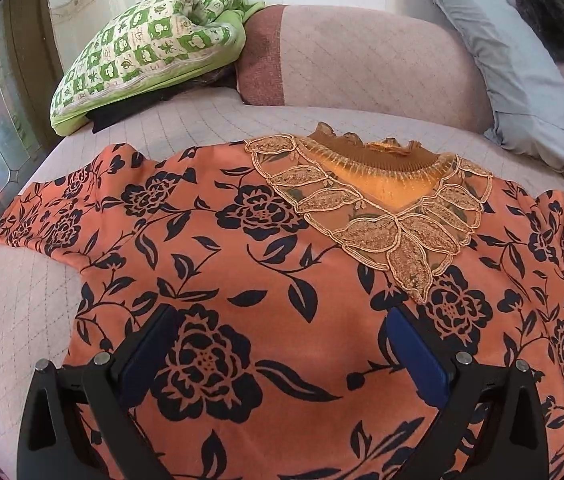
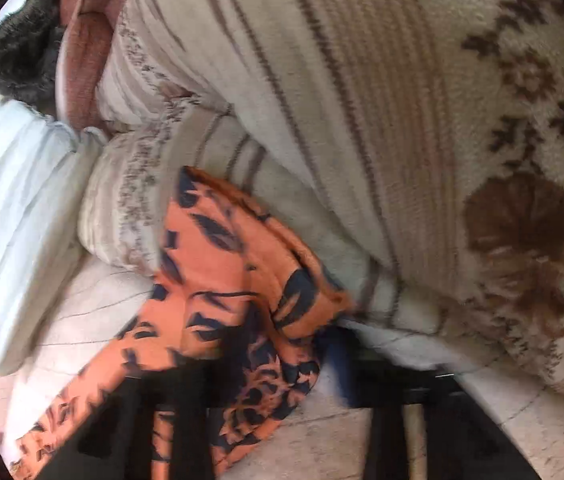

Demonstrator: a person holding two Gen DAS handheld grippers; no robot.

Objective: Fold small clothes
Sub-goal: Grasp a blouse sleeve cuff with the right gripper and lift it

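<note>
One blouse (image 1: 282,280), orange with dark flowers, lies spread flat on the bed (image 1: 14,320), front up, collar toward the headboard edge, both sleeves out to the sides. No fold shows on the body; the task appears barely begun. At the left edge of the bed, a green quilt (image 1: 150,48) is stacked well apart from the blouse. The left gripper (image 1: 282,316) hovers over the lower chest, fingers spread wide, nothing between them. A grey pillow (image 1: 513,64) sits at the far right corner. At the right edge, beside a striped blanket (image 2: 361,80), the right gripper (image 2: 266,364) has its fingers pinched on the right sleeve (image 2: 234,264), bunching it. Judged remaining: both sleeve folds and body folds.
</note>
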